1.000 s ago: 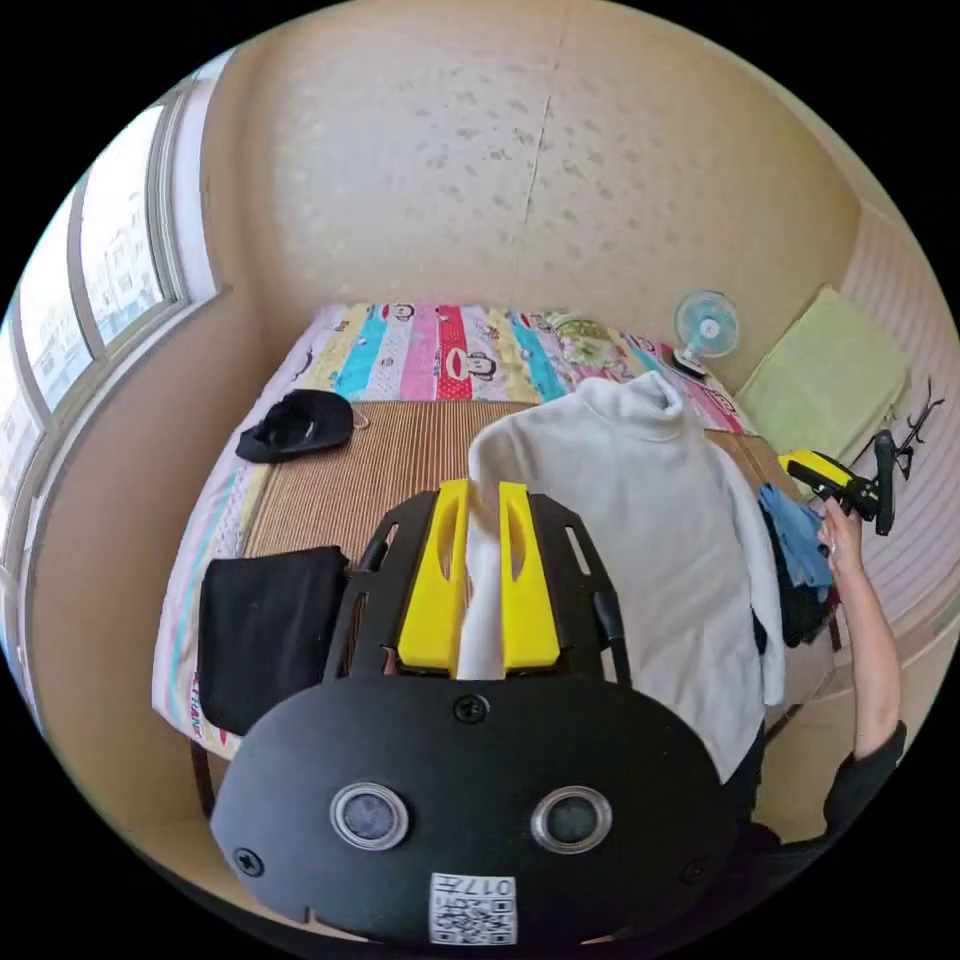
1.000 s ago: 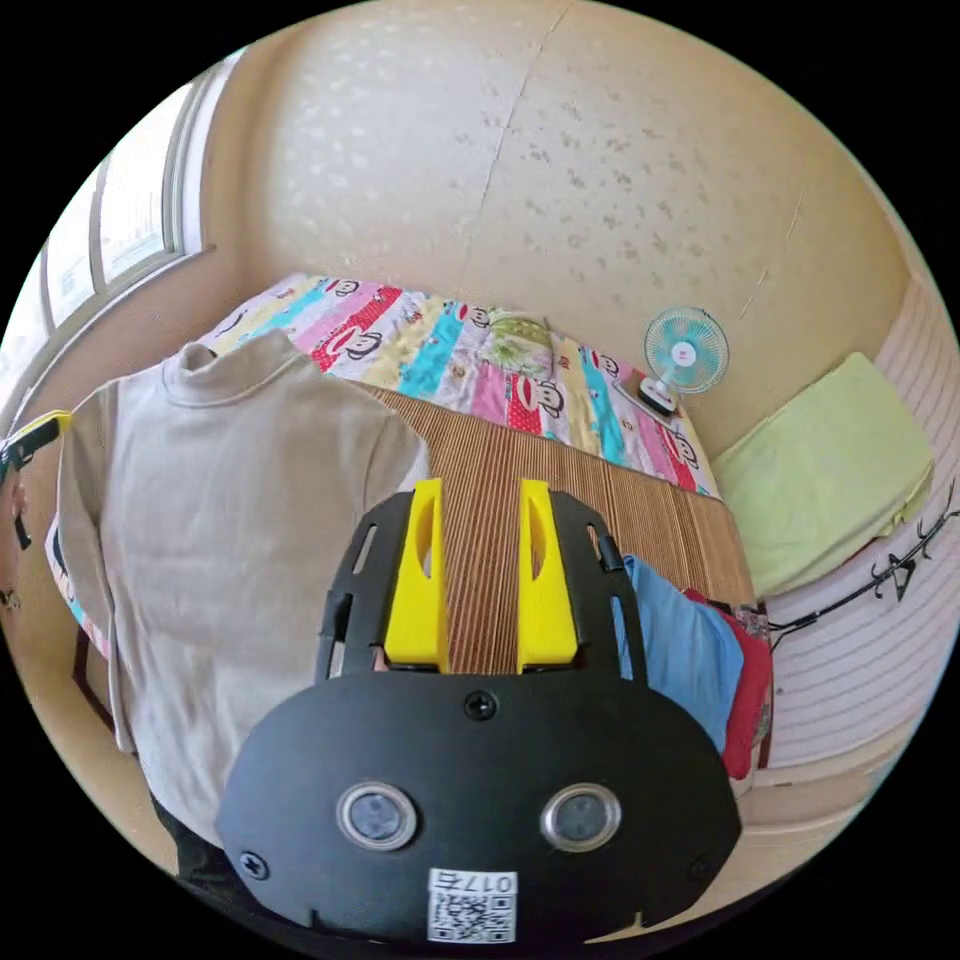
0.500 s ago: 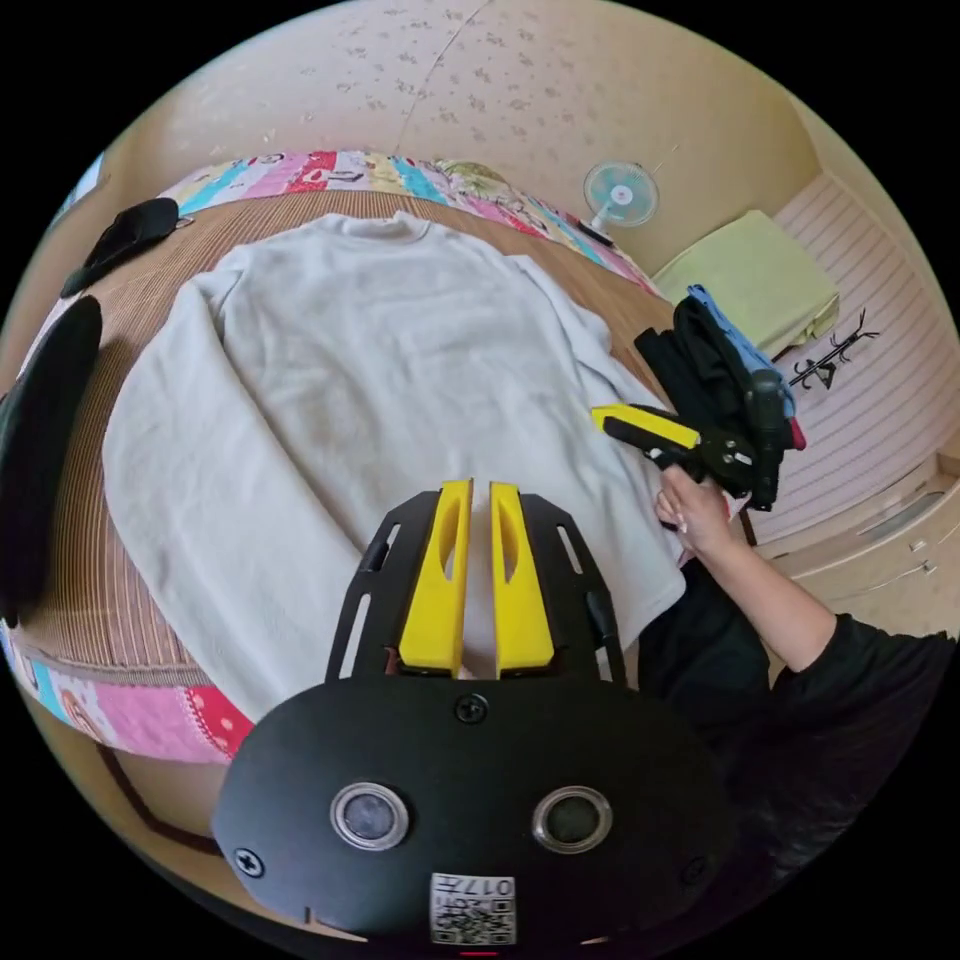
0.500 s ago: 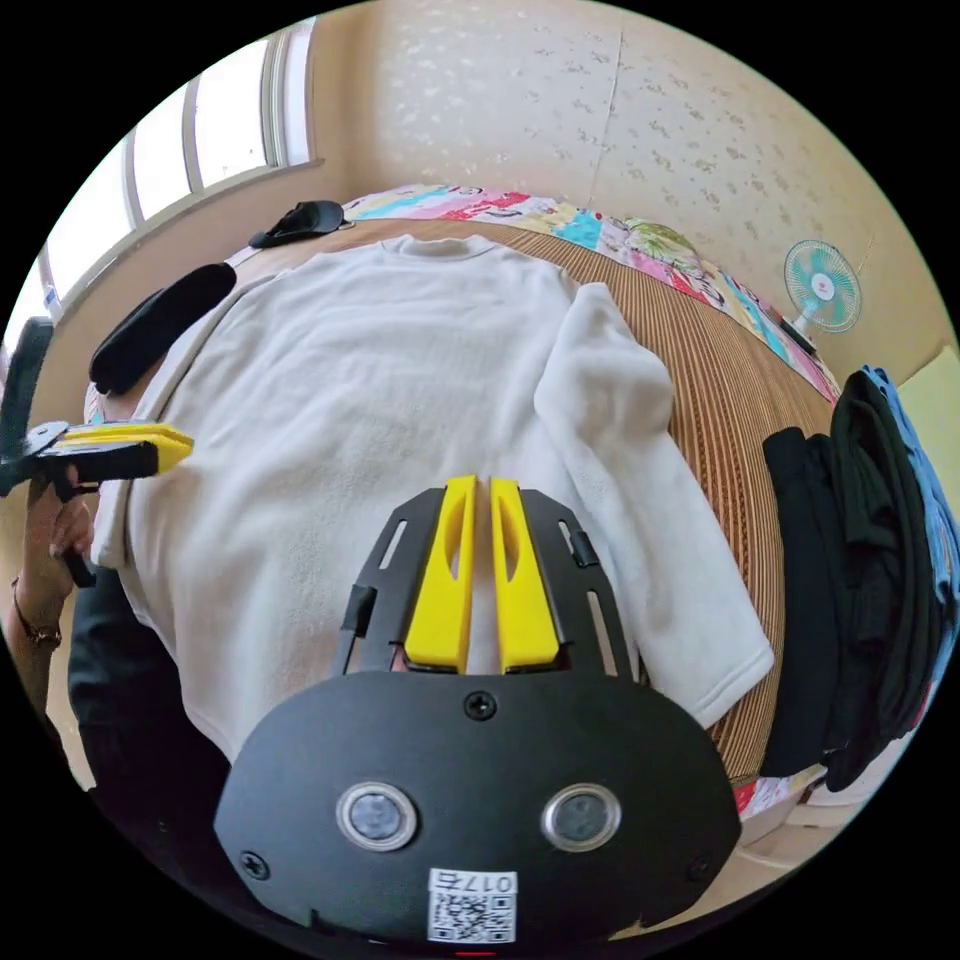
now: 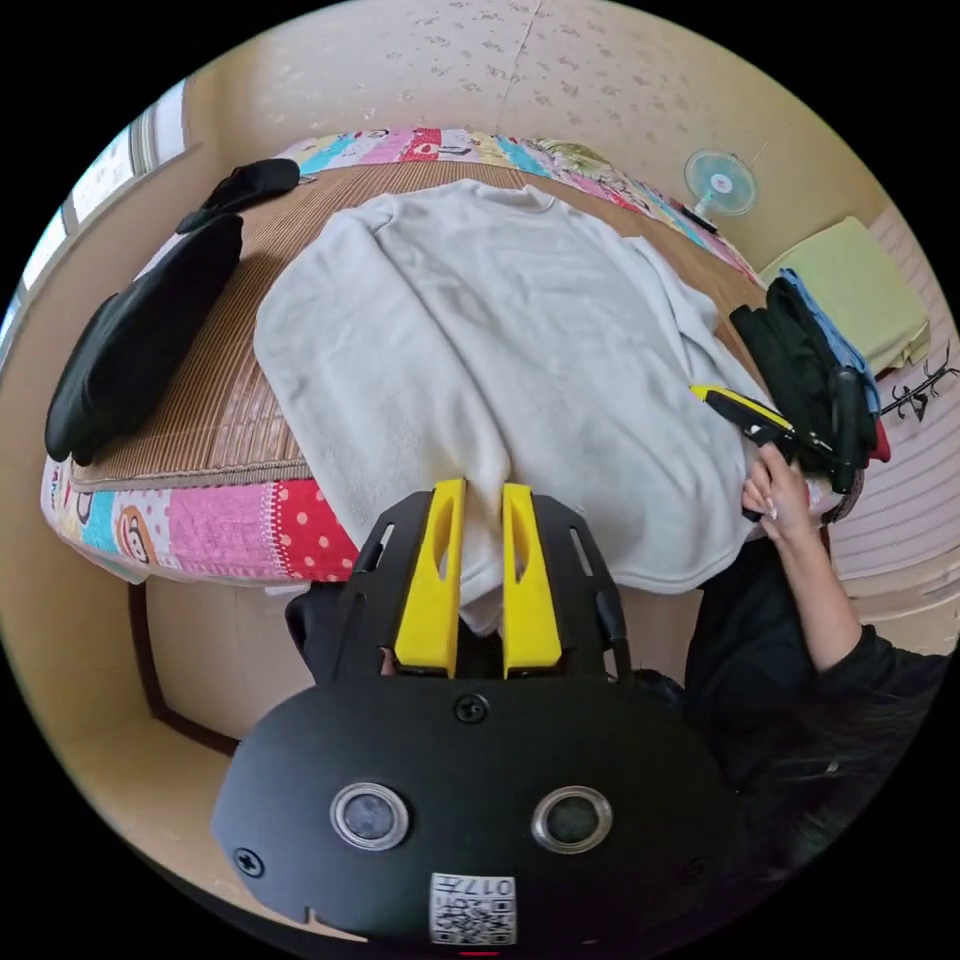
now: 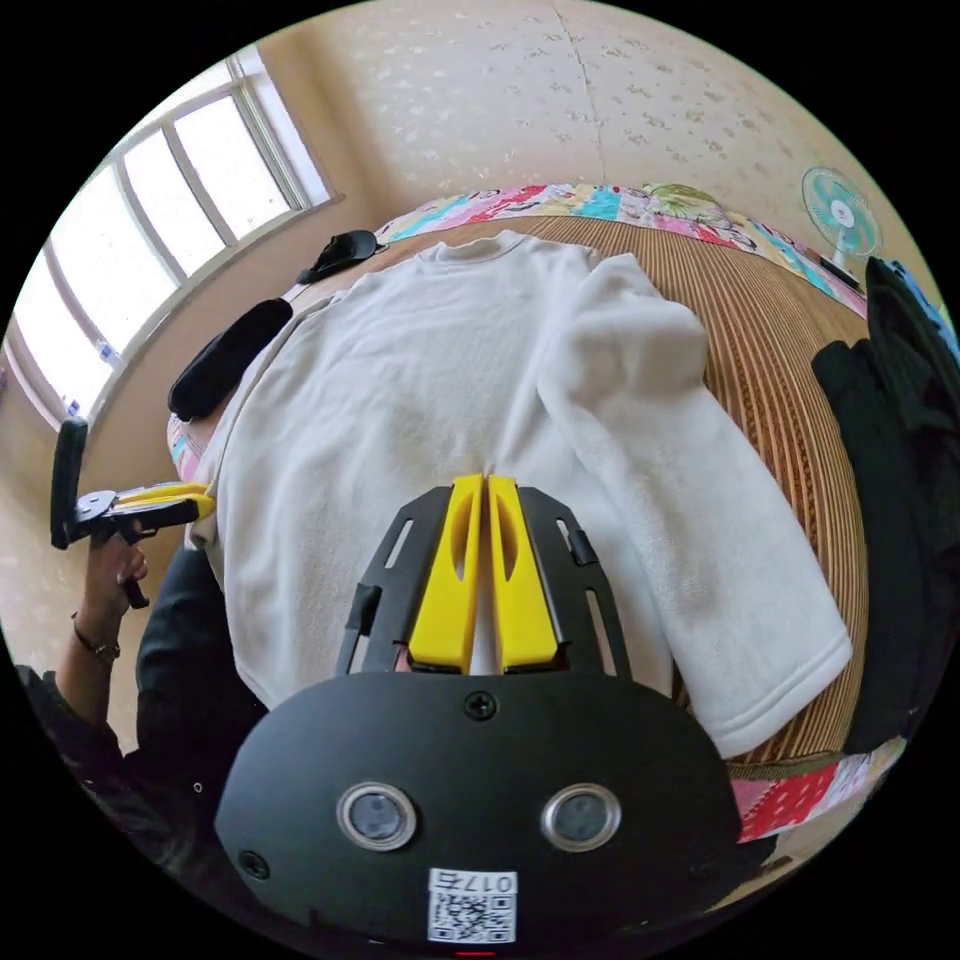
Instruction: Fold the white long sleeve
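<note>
With the white long sleeve (image 5: 500,330) spread front-up on the bed (image 5: 200,420), both grippers' fingers clamped on its hem, left gripper (image 5: 478,500) and right gripper (image 6: 478,490) should pull evenly, smoothing it.

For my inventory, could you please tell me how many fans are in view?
1: a small fan stands at the far end of the bed, by the wall; others may be hidden.

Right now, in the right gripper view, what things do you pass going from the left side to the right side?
Window → left gripper in a hand → white sweater → bare straw mat → pile of dark clothes.
</note>
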`<action>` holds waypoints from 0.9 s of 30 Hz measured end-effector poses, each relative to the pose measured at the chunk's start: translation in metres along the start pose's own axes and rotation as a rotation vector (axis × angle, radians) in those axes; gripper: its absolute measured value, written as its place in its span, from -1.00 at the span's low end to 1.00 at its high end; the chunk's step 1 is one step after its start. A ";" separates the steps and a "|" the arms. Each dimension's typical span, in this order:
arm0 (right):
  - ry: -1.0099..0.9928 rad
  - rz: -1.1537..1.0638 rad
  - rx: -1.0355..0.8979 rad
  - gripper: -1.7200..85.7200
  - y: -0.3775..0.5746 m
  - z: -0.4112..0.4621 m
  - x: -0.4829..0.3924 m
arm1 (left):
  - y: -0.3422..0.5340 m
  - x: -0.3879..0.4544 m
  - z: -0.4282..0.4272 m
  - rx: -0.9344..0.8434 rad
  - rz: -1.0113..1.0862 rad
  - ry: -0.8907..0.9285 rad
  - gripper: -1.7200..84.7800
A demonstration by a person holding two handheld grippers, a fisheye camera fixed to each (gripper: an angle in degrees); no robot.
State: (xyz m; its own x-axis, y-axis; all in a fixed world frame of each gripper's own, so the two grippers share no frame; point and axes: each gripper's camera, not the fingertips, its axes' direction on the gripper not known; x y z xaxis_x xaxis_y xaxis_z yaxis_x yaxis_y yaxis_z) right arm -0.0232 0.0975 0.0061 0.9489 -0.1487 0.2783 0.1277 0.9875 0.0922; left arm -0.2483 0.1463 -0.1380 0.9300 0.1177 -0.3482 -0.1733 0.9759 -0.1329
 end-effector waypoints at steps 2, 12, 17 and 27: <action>-0.133 0.023 0.019 -0.94 0.008 -0.004 0.024 | -0.004 -0.025 -0.031 0.044 -0.036 0.171 -0.88; -0.240 -0.009 0.012 -0.95 0.017 -0.008 0.048 | -0.128 -0.063 -0.166 0.269 0.047 0.595 -0.87; -0.204 -0.037 0.026 -0.95 0.024 -0.013 0.050 | -0.268 0.034 -0.130 0.179 0.170 0.416 -0.87; -0.205 -0.058 0.040 -0.95 0.038 -0.025 0.062 | -0.374 0.132 0.108 -0.118 0.172 0.358 -0.77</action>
State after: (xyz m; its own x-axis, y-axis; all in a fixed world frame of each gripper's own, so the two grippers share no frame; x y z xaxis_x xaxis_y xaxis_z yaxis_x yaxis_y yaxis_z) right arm 0.0474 0.1272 0.0028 0.8609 -0.2170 0.4601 0.1653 0.9747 0.1503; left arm -0.0259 -0.1829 -0.0341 0.7167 0.1853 -0.6723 -0.3711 0.9176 -0.1427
